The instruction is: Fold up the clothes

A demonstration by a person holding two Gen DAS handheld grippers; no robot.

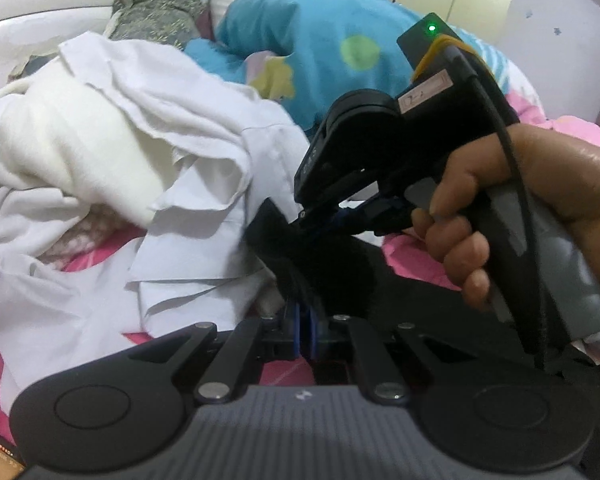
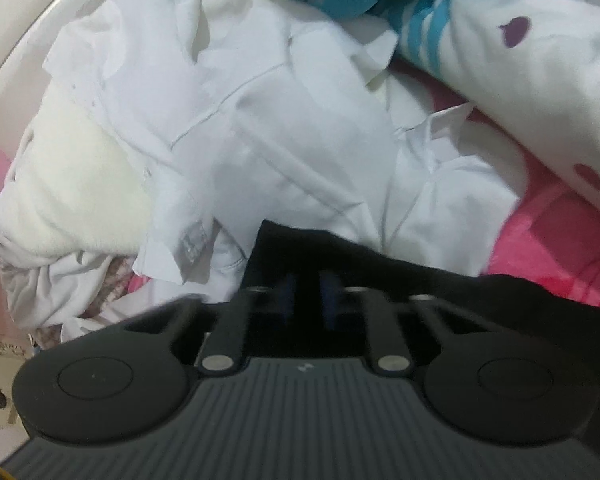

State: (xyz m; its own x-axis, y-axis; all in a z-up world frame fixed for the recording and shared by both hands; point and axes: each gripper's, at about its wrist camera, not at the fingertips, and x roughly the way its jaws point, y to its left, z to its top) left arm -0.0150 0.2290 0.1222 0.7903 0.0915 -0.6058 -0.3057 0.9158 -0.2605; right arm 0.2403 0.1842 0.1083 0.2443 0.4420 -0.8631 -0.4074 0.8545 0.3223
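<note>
Black cloth is what we've got, a dark garment (image 1: pixel 300 256) bunched low over the pink bedsheet (image 1: pixel 412 248), just beside the heap of white shirts (image 1: pixel 140 152). Our left gripper (image 1: pixel 304 328) is pressed together on one fold of it, and our right gripper (image 1: pixel 306 218), seen pointing down ahead of us, is pinching another bit close by. The risk, we'd say: both pinches sit so near each other that lifting may leave the fabric wadded, not spread. A thin bite could also slip free, or drag a white shirt along.
</note>
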